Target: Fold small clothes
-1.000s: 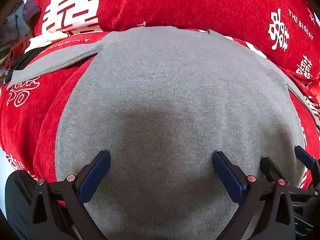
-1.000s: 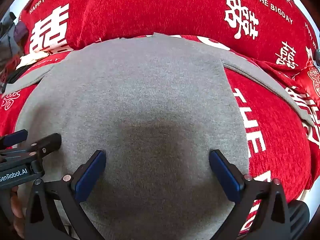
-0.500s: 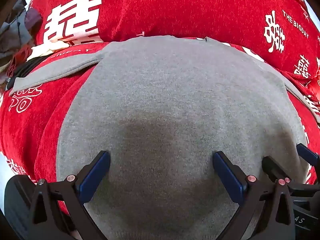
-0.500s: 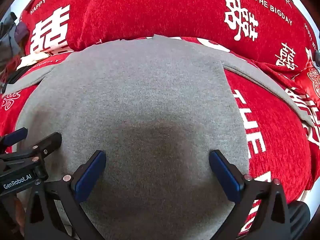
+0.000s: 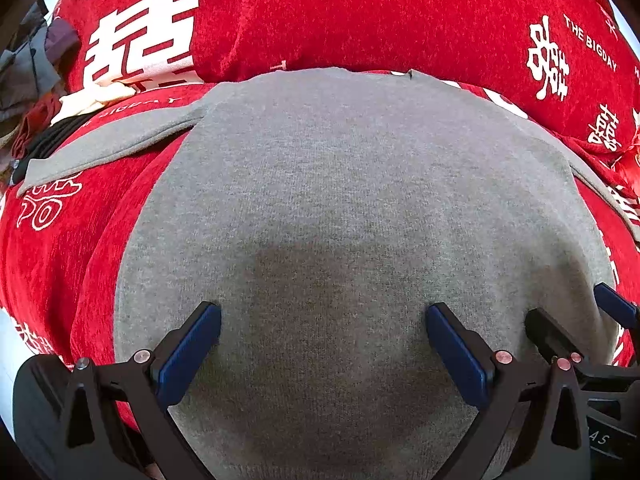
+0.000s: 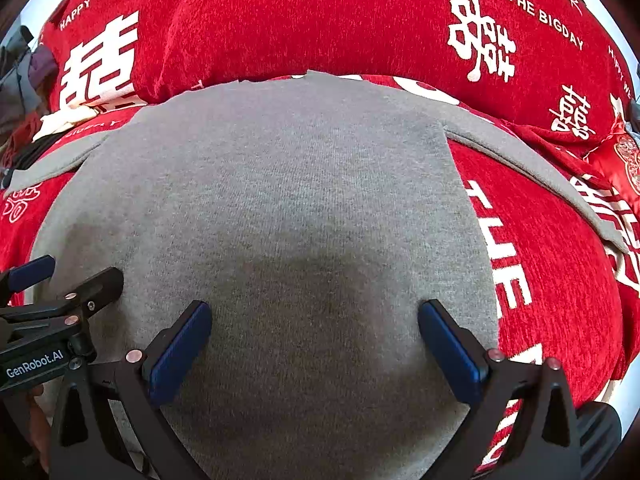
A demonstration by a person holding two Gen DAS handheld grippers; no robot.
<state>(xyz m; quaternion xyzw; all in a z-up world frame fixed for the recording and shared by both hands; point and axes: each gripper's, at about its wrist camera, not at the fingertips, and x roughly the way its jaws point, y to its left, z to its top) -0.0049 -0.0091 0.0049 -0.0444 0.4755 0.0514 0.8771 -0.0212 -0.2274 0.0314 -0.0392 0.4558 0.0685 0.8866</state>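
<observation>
Spread flat across red bedding [image 5: 360, 20]: one grey top [image 5: 340, 184], two sleeves out. Above it, side by side: left claw [image 5: 322, 340], right claw [image 6: 314, 336], both wide open, empty.

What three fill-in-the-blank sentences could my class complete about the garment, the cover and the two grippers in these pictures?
1. The garment spread flat is ____ in colour.
2. It lies on a ____ cover printed with white characters.
3. Both the left gripper and the right gripper have their jaws ____, with nothing held.
4. In the left wrist view, the garment's sleeve stretches out toward the ____ edge of the picture.

Missing words: grey; red; open; left
</observation>
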